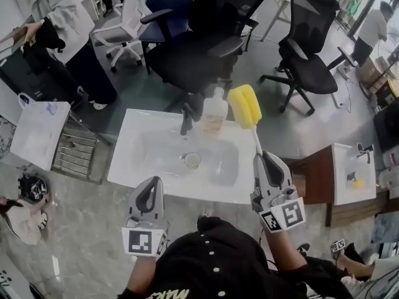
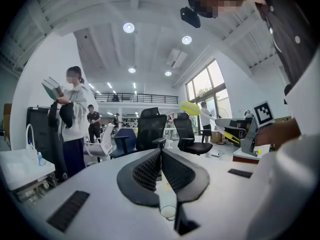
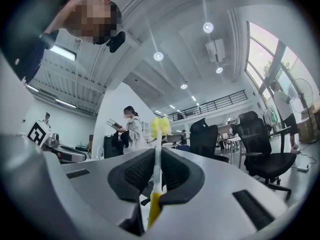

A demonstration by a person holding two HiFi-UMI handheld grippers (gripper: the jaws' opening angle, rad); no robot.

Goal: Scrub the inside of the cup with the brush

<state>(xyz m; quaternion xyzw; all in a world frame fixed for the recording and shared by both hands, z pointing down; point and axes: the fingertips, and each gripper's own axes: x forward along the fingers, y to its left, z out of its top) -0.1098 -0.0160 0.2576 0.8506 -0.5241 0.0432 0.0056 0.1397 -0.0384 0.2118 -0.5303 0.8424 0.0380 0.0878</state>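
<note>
grippers first, head view: the left gripper is hovering at the near rim of the white sink, jaws pressed together on nothing, while the right gripper is clamping the handle of the brush, yellow sponge head pointing away. the clear cup is standing at the sink's far rim beside the tap, untouched. left gripper view: its jaws are meeting, empty, the brush showing off to the right. right gripper view: its jaws are pinching the brush by its handle. scrubbing is not looking started; taking up the cup and working the brush inside are remaining
</note>
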